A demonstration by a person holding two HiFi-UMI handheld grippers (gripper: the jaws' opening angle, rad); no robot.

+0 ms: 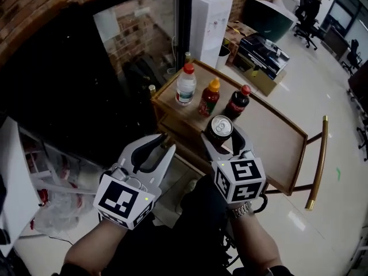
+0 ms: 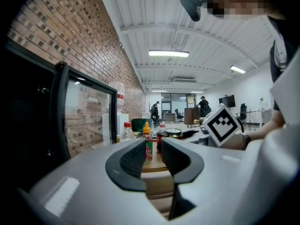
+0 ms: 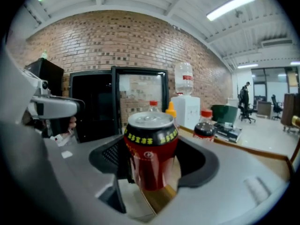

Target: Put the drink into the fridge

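Note:
The drink is a red can (image 1: 220,127) with a silver top, upright between the jaws of my right gripper (image 1: 222,135). Both pads press its sides, and it hangs above the near edge of the wooden table (image 1: 276,134). The right gripper view has the can (image 3: 151,149) filling the gap of the right gripper (image 3: 151,159). My left gripper (image 1: 164,145) is level with it on the left, jaws a narrow gap apart and empty (image 2: 152,156). The black glass-door fridge (image 1: 86,85) stands to the left and beyond.
On the table stand a water bottle (image 1: 186,85), an orange-capped sauce bottle (image 1: 210,98) and a cola bottle (image 1: 237,102). A white water dispenser (image 1: 210,22) is behind the table. A plastic bag (image 1: 57,197) lies on the floor at lower left.

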